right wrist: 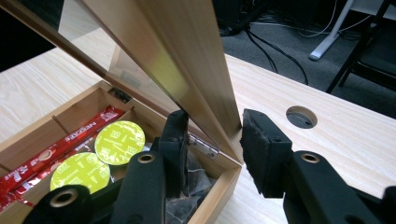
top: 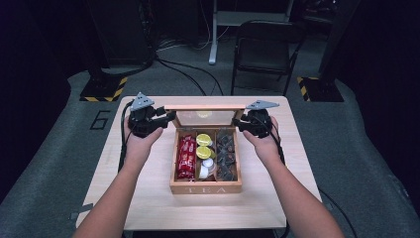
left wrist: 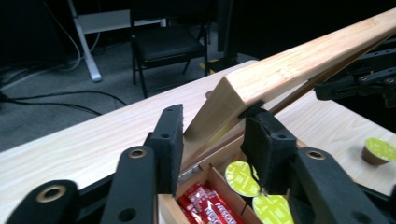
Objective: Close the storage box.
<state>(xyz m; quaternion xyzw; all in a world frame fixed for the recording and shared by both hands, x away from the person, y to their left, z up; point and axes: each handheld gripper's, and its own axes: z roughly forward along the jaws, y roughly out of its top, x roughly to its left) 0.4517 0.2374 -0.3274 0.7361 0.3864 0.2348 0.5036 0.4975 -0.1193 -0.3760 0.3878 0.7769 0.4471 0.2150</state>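
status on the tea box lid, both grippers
Left gripper and right gripper each straddle a lid end. Tea box open. Nothing in the way.

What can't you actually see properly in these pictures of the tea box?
- High view: dark packets too small to identify.
- Left gripper view: red sachets cut off by the bottom edge.
- Right gripper view: right compartment's contents hidden behind the right gripper.
- Whether either gripper presses the lid: unclear.

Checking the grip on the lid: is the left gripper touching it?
Touching. In the left gripper view, the left gripper straddles the lid edge, and its right jaw presses against the wood.
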